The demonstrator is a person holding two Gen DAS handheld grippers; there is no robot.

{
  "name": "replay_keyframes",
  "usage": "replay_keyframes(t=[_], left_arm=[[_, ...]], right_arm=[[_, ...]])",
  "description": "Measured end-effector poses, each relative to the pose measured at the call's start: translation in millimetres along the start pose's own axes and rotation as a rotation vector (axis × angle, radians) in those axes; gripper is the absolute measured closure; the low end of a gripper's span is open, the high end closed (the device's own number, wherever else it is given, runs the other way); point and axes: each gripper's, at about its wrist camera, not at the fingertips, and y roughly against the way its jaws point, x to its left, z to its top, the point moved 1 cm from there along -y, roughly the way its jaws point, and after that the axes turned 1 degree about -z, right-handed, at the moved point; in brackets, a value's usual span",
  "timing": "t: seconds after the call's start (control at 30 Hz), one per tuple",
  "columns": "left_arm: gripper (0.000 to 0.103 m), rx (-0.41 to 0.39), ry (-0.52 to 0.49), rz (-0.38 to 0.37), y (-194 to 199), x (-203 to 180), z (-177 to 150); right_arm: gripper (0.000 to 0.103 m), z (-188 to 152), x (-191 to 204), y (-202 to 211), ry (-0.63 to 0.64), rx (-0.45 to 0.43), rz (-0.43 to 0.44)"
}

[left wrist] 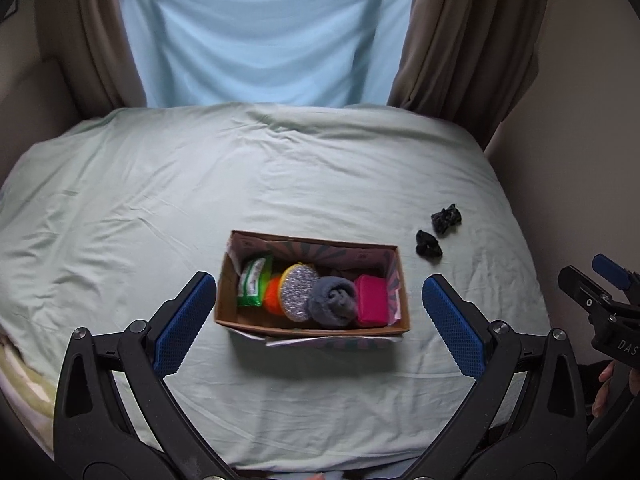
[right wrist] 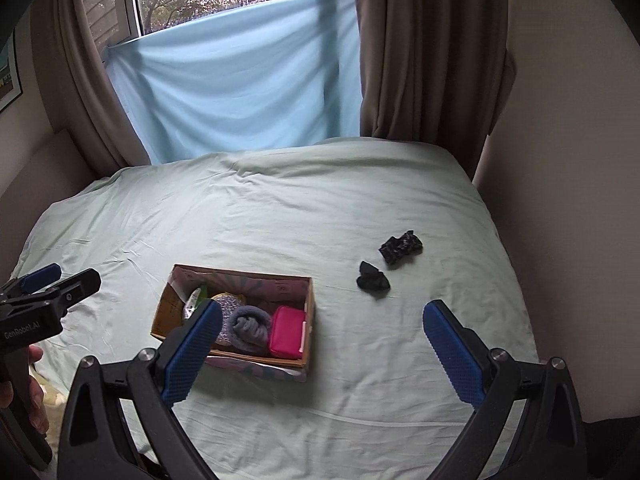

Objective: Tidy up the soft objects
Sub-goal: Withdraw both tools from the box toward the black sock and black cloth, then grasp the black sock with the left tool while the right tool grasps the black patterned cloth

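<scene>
Covering the bed (right wrist: 280, 208), a pale green sheet reaches brown curtains (right wrist: 420, 60).

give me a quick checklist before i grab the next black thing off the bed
1. Right gripper open and holding nothing: ok.
2. Left gripper open and holding nothing: ok.
3. Two black cloth bundles out on the sheet, nearer one and farther one, nothing on top of them: ok.
4. Bundles apart enough to take one alone: cannot tell.
5. Cardboard box upright, open at the top: ok.
6. Free room in the box: not ok, the bottom looks nearly covered.
</scene>
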Motion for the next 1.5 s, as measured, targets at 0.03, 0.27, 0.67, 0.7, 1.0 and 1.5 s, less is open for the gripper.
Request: replay_keyframes(t=[0.03,0.27,0.67,0.7,1.0,1.5], left_arm=[[0.0,-0.001,-0.002,0.001,-1,-8,0],[0.0,0.0,-0.03,-0.023,-26,-72,2],[0.0,0.018,-0.013,-0.04,-133,-179,7],[0.0,0.024,-0.009,-0.049,-147,-187,8],[0.001,0.054,-0.039,-0.096,-276,-240,3],[0.021,0.109,-0.035,-0.025,-442,-256,-45]], right_arm=[[0.003,0,-5,0,0.0,0.002,0.0],[0.003,10,-62,-3,-0.009,0.004,0.03],[0.003,49,-161,-90,0.091,0.018,0.084],[0.003,51,-166,-102,0.104,0.018,0.085],[0.003,50,-204,-229,0.175,0.048,0.158],[0.003,23,-203,-405,0.286,0.037,0.251]])
